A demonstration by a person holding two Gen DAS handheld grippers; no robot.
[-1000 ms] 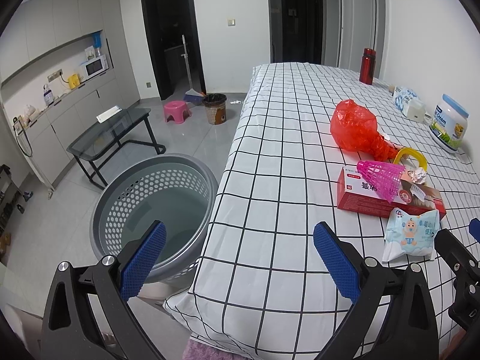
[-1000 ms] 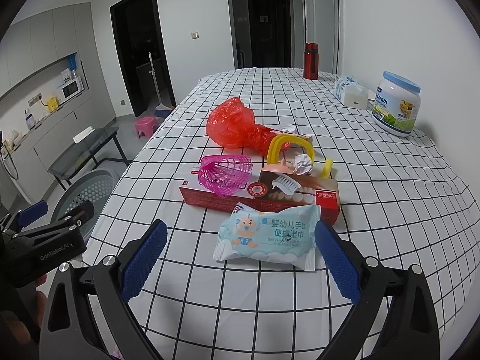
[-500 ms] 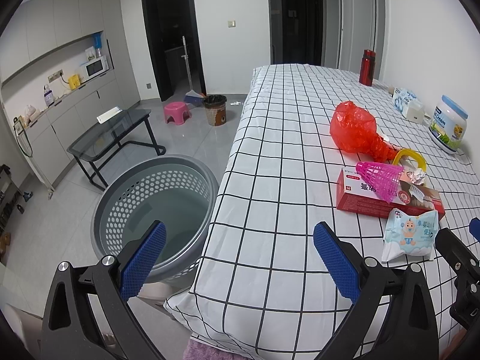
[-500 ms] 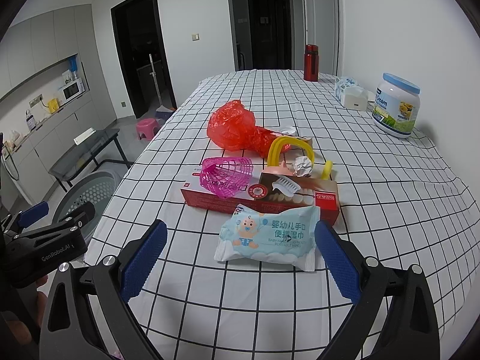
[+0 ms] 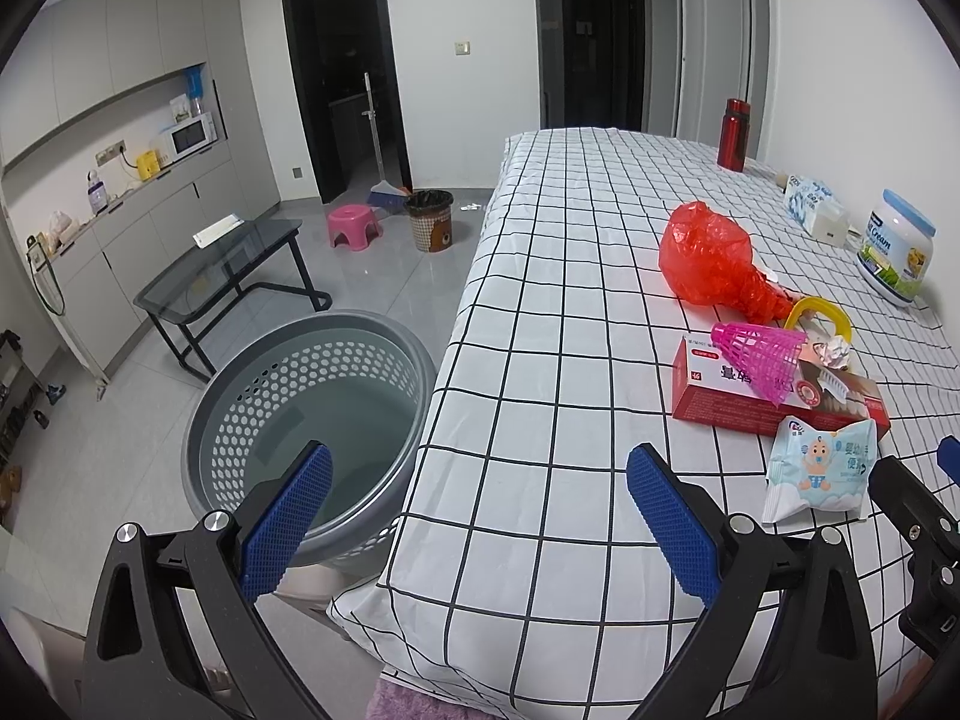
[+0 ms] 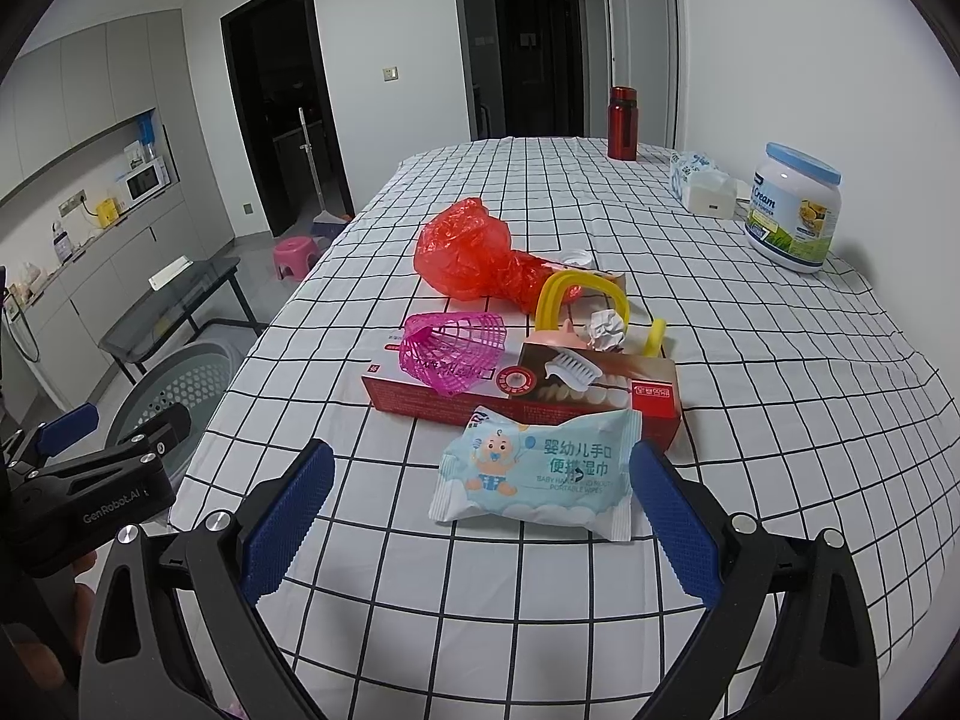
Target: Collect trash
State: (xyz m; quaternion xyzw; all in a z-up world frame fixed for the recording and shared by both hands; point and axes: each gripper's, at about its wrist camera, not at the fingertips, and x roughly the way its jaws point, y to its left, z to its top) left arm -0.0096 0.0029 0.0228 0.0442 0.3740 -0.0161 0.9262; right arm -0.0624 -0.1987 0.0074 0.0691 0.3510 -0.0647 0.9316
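Trash lies in a cluster on the checked tablecloth (image 6: 780,396): a baby wipes pack (image 6: 540,474) (image 5: 819,468), a red box (image 6: 522,396) (image 5: 774,396), a pink mesh cone (image 6: 450,348) (image 5: 759,354), a red plastic bag (image 6: 474,252) (image 5: 708,261), a yellow ring (image 6: 576,294) and a crumpled paper ball (image 6: 606,330). My right gripper (image 6: 480,516) is open and empty, its jaws straddling the near end of the wipes pack. My left gripper (image 5: 480,522) is open and empty over the table's left edge, above a grey perforated basket (image 5: 312,402) on the floor.
A milk powder tub (image 6: 792,210), a tissue pack (image 6: 702,180) and a red flask (image 6: 623,123) stand at the table's far right by the wall. On the floor are a glass side table (image 5: 222,264), a pink stool (image 5: 354,225) and a small bin (image 5: 429,219).
Both grippers have eased slightly forward; the right one is now closer to the wipes pack. Nothing was grasped or moved.
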